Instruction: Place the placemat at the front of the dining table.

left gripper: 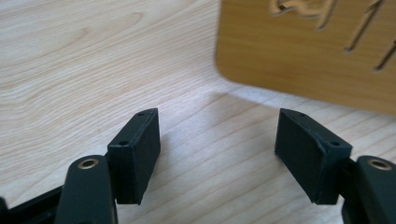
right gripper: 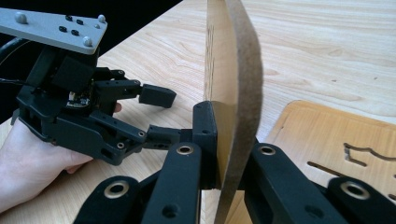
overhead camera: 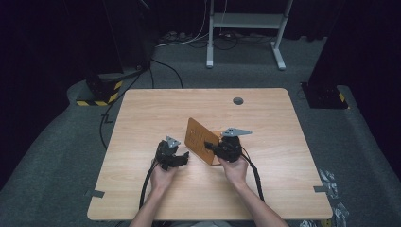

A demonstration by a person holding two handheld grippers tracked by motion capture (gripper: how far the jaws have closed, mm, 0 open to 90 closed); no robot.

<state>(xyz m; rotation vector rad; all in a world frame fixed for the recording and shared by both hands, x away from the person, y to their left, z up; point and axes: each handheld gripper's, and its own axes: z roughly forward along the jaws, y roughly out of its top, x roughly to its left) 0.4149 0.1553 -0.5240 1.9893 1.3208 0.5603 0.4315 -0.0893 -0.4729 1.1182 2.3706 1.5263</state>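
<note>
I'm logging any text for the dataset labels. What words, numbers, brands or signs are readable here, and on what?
No text reads clearly.
Lifted brown board: cut-out shapes, cropped and blurred, cannot be read as letters.
Second board lying flat: cut-outs partly hidden, unreadable.
Yellow-and-black hazard stripes on a floor base: a warning pattern without words.
Grey plate on the left gripper: screws, no markings.

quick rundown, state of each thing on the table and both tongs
Thin brown fibreboard panel with cut-out slots: lifted, standing on edge and tilted, clamped at its edge.
Second flat brown board with cut-outs: lying flat on the table, under the raised panel.
Right tongs: shut on the raised panel's edge.
Left tongs: open, empty, low over the table near the panel.
Light wooden table: bare apart from the boards.
</note>
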